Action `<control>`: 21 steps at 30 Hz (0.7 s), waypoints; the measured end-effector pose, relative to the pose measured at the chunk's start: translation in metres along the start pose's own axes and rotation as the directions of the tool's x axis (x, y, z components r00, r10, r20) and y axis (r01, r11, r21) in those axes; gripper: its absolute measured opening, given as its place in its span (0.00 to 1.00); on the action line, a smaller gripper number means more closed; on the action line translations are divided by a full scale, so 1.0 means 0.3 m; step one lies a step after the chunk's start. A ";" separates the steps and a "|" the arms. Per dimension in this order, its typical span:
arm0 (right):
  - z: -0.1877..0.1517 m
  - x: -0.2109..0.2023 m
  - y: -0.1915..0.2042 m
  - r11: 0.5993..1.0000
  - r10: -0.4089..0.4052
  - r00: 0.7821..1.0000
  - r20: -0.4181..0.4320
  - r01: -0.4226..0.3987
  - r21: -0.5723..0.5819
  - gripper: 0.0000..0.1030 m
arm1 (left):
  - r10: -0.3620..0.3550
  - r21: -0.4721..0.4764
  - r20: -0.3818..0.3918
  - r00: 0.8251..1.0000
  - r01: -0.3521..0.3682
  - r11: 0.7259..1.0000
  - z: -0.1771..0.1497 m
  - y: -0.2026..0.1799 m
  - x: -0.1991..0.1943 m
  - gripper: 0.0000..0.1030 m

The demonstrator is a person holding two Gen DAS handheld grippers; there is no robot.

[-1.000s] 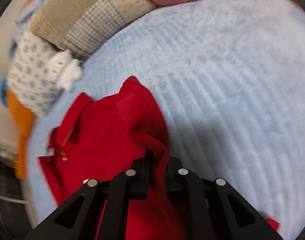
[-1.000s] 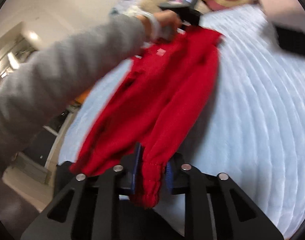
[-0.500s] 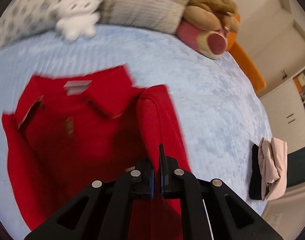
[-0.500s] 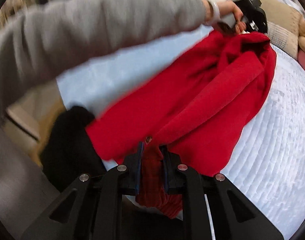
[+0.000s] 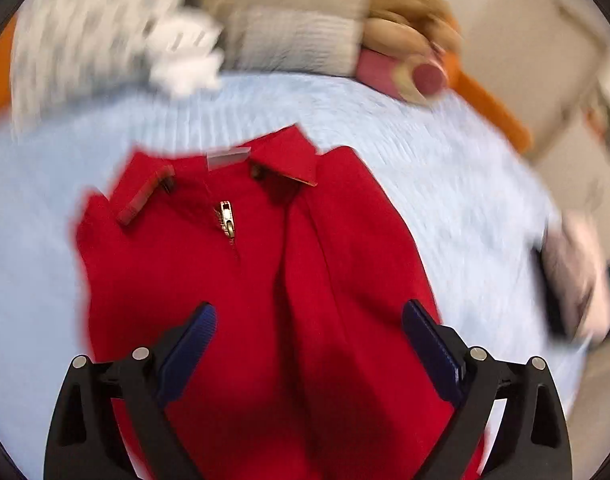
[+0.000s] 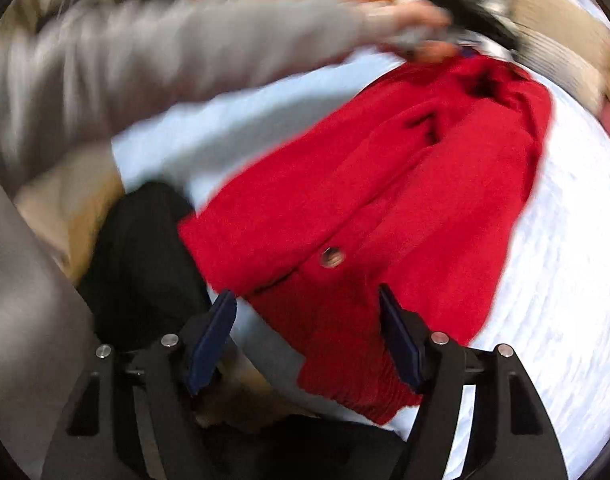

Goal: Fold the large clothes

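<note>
A red zip-collar garment point(image 5: 241, 280) lies on the light blue bed cover point(image 5: 465, 184), collar toward the pillows, its right side folded over the body. My left gripper point(image 5: 309, 316) is open above its upper chest, holding nothing. In the right wrist view the same garment point(image 6: 385, 192) stretches from the hem near me to the collar far off. My right gripper point(image 6: 307, 300) is open over the hem. The person's grey-sleeved arm point(image 6: 165, 52) reaches across to the collar end.
Pillows point(image 5: 289, 20), a white plush toy point(image 5: 185, 60) and a brown-pink plush point(image 5: 409, 60) line the head of the bed. A folded pale and black garment point(image 5: 573, 280) lies at the bed's right edge. A dark garment point(image 6: 141, 256) sits beside the hem.
Both grippers were shut on the red garment and have opened, letting it go. It now lies on the bed, and the left gripper has drawn back from the collar.
</note>
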State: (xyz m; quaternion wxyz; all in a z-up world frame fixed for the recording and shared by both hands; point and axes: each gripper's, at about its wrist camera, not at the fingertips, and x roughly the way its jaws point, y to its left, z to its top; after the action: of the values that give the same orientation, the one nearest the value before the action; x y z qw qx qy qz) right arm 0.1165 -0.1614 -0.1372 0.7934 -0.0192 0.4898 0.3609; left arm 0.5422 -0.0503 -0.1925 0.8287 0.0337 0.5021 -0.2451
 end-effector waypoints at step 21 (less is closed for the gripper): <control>-0.101 -0.041 -0.010 0.953 -0.301 0.925 0.230 0.288 0.089 0.57 | 0.408 0.090 -0.136 0.903 -0.399 0.912 -0.244 -0.353 0.034 0.77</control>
State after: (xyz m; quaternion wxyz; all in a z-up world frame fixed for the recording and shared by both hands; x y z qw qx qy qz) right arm 0.0921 -0.1819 -0.1442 0.8924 -0.0273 0.3908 0.2239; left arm 0.4397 -0.1249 -0.2170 0.8193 0.1802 0.5384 -0.0797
